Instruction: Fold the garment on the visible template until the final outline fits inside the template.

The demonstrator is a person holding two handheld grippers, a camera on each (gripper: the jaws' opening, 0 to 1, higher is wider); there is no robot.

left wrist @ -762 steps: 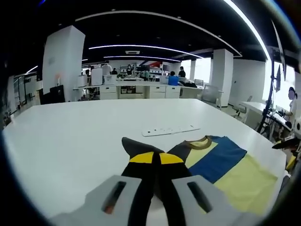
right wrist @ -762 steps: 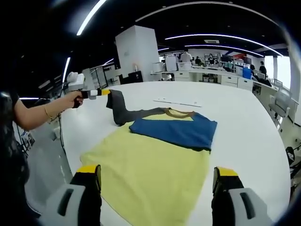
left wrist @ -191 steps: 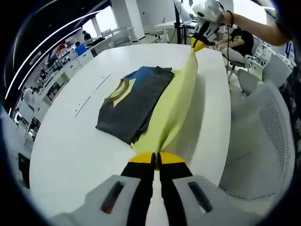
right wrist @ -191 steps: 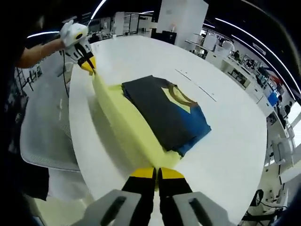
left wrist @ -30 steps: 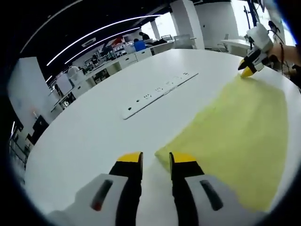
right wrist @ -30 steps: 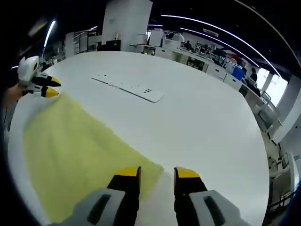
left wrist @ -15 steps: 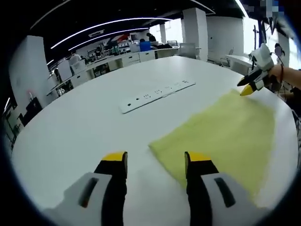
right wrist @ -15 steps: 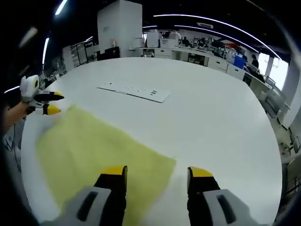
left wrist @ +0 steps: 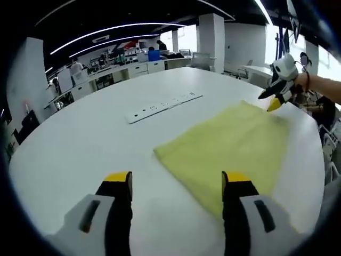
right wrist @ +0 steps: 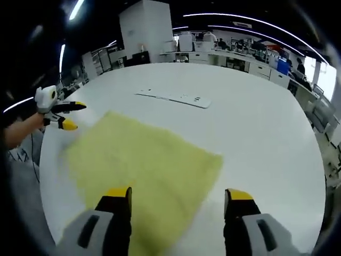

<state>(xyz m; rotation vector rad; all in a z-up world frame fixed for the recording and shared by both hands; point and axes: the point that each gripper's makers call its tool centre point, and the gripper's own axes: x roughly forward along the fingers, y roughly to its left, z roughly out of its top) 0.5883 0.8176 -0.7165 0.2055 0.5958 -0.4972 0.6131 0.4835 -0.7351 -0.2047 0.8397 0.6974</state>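
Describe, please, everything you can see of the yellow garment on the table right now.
The yellow garment is a soft, pale yellow cloth folded into a rough rectangle, lying flat on the white table with a few slight ripples. Only its yellow side shows. One corner points toward the long white strip farther along the table without touching it. The left gripper and the right gripper are both open; whether either touches the cloth cannot be told.

Folded garment lies flat on the round table, power strip on the table behind it, left gripper before one corner, right gripper before the opposite one.
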